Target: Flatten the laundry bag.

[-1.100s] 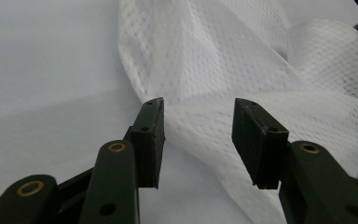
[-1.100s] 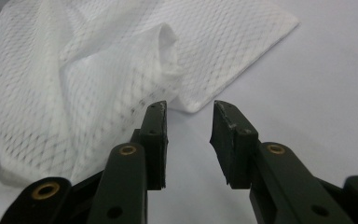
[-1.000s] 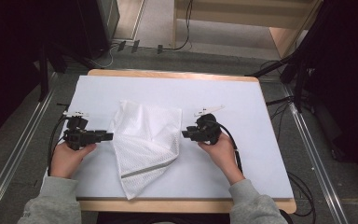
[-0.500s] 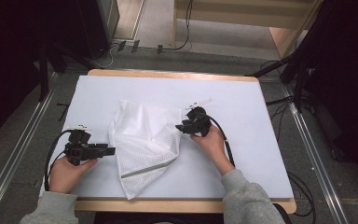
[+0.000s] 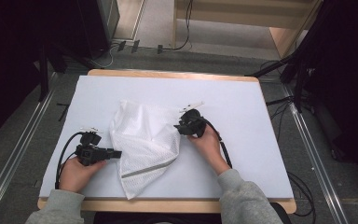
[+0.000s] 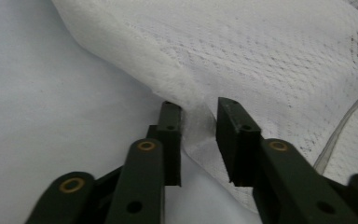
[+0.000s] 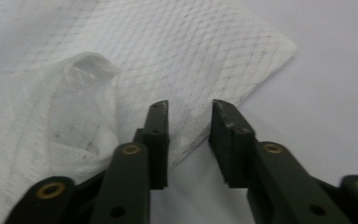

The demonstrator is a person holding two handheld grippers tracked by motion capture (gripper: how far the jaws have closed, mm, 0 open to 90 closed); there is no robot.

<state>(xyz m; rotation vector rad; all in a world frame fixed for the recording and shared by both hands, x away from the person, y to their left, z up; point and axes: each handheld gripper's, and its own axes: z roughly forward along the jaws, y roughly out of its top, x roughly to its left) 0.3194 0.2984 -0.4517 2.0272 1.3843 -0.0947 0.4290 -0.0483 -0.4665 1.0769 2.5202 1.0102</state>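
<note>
High view: a white mesh bag (image 5: 144, 144) is lying crumpled near the middle of the white table (image 5: 261, 116), between both grippers.
Left gripper (image 6: 198, 140): jaws are standing apart, straddling the bag's hemmed edge, not yet pinching.
Right gripper (image 7: 189, 140): jaws are gaping over the bag's edge near a corner.
Advice: seat each hem deep between the jaws before squeezing, gripping both mesh layers together, then lifting evenly.

This looked like a lab or recording workspace. A wooden table (image 5: 168, 74) covered by a plain white sheet (image 5: 242, 140) stood on a grey floor (image 5: 23, 140) between metal rails (image 5: 314, 158). Black cables (image 5: 303, 186) trailed across the floor, dark curtains (image 5: 9, 56) hung at both sides, and a pale wooden bench (image 5: 279, 28) stood behind.
</note>
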